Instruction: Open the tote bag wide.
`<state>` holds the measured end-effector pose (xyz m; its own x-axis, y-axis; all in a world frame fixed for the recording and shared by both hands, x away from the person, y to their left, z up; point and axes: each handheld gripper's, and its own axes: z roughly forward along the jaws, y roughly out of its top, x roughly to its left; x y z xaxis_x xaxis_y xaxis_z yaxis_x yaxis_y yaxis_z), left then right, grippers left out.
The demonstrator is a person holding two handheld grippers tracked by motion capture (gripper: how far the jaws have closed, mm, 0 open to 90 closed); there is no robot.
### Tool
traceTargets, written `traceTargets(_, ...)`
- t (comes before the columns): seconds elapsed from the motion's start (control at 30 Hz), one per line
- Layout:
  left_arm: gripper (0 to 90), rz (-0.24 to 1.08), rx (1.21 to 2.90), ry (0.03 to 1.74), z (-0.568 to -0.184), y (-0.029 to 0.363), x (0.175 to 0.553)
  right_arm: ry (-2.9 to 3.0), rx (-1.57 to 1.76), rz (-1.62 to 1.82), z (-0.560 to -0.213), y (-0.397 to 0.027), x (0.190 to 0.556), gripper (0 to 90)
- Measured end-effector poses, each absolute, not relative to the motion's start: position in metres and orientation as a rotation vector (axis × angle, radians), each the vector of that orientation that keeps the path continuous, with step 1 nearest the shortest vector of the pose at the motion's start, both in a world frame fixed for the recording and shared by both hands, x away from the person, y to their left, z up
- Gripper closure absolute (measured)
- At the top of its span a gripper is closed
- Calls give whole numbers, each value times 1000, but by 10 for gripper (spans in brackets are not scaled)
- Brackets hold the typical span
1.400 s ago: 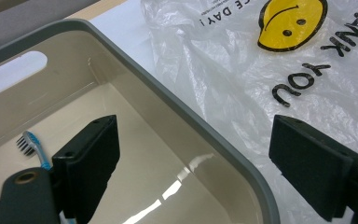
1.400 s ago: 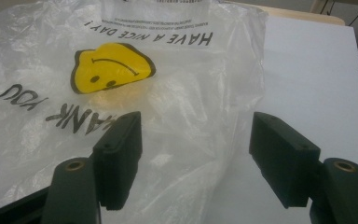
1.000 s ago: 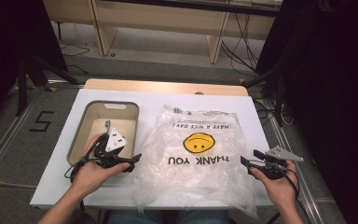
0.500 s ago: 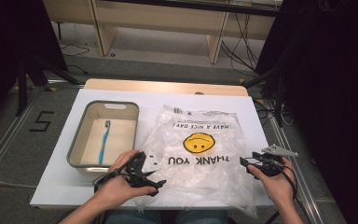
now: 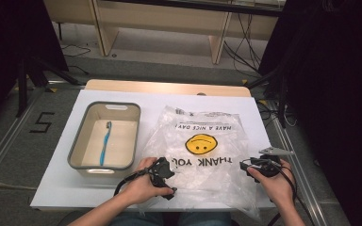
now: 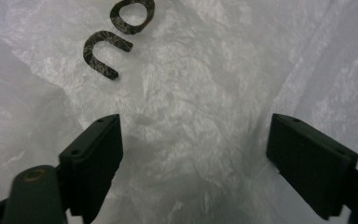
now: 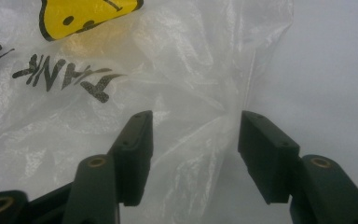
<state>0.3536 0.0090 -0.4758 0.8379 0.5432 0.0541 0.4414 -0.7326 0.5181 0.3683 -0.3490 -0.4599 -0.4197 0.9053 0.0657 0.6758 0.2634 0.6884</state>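
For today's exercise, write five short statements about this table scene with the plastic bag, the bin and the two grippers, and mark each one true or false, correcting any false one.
1. The blue toothbrush lies inside the grey bin. True.
2. The plastic bag carries a red heart. False: it carries a yellow smiley face.
3. The left gripper is over the bag's near edge with its fingers apart. True.
4. The right gripper is clamped shut on the toothbrush. False: its fingers stand apart at the bag's right edge, having just been closing.
5. The bin sits to the right of the bag. False: it sits to the left.
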Motion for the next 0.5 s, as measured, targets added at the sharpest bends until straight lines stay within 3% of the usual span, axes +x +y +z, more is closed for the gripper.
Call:
traceTargets(0.27,387,191,2504,770,-473,8,361,2266,1472,869,-466,-350,371,672)
traceTargets(0.5,677,194,2543,754,-469,6,368,2326,1497,830,-470,-346,374,877)
